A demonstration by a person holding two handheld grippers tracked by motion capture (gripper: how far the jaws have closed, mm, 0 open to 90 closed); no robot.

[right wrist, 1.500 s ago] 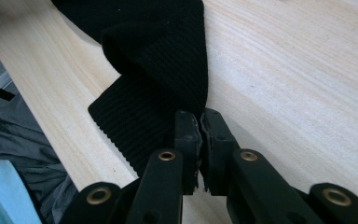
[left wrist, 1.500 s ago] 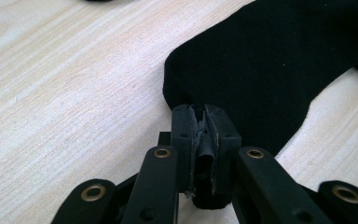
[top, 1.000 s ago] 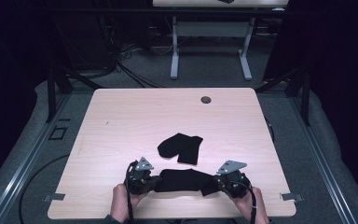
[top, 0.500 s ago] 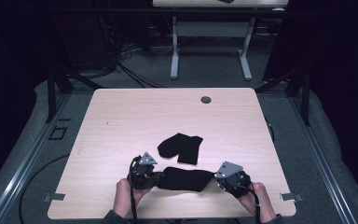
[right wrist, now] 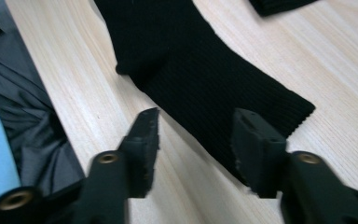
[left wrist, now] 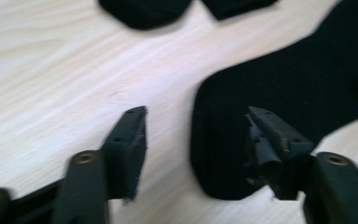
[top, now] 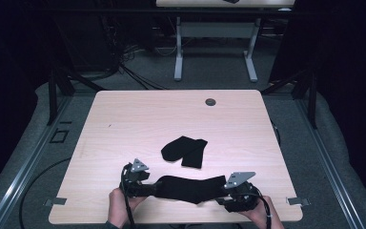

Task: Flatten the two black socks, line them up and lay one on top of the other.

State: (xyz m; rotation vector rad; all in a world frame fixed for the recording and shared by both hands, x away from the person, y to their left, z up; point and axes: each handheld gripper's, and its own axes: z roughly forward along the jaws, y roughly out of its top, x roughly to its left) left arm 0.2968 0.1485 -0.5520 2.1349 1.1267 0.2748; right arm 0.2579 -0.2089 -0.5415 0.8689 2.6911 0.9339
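Both grippers, left and right, just opened, jaws spread, releasing stretched black sock flat on table; best withdrawn level, avoiding snagging fabric near folded sock.

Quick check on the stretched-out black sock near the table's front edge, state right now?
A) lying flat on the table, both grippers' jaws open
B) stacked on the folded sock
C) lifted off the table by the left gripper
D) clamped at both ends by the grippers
A: the long sock lies flat on the table; the left gripper and right gripper have just been opening, pads off the fabric, and the folded sock lies apart from it.
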